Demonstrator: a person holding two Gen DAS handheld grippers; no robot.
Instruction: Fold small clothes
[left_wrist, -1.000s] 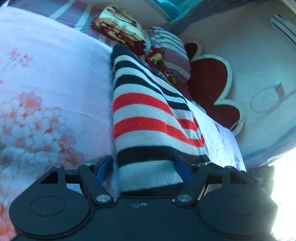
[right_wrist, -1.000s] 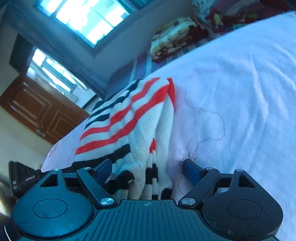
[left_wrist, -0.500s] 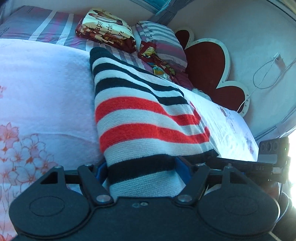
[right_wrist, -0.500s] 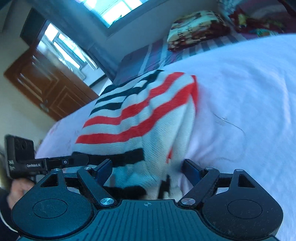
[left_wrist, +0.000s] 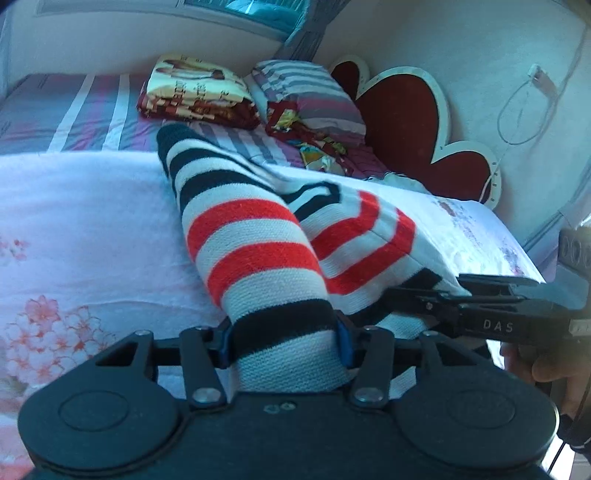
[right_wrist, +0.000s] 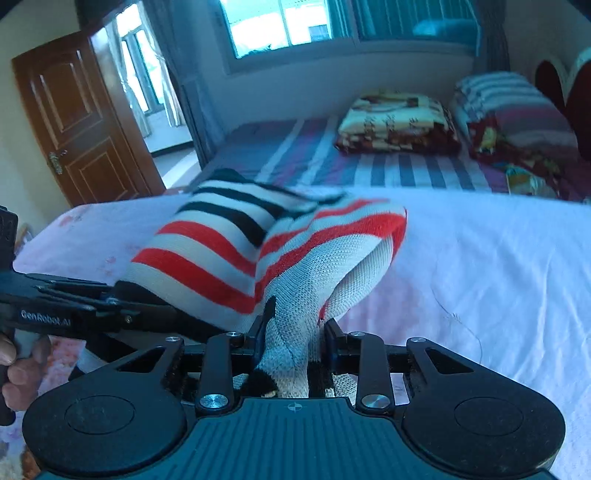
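both grippers, left (left_wrist: 282, 341) and right (right_wrist: 294, 341), have jaws clamped on the sweater (left_wrist: 255, 251) hem; we judge the knit soft, light, floppy.

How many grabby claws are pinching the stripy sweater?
2. The left gripper pinches the near edge of the striped sweater on its left side; the right gripper pinches a bunched fold on its right side. Both are clamped shut on it.

You are seeing "DAS" showing on your right gripper (left_wrist: 406, 295), and "GenRobot.AI" showing on your left gripper (right_wrist: 122, 295).
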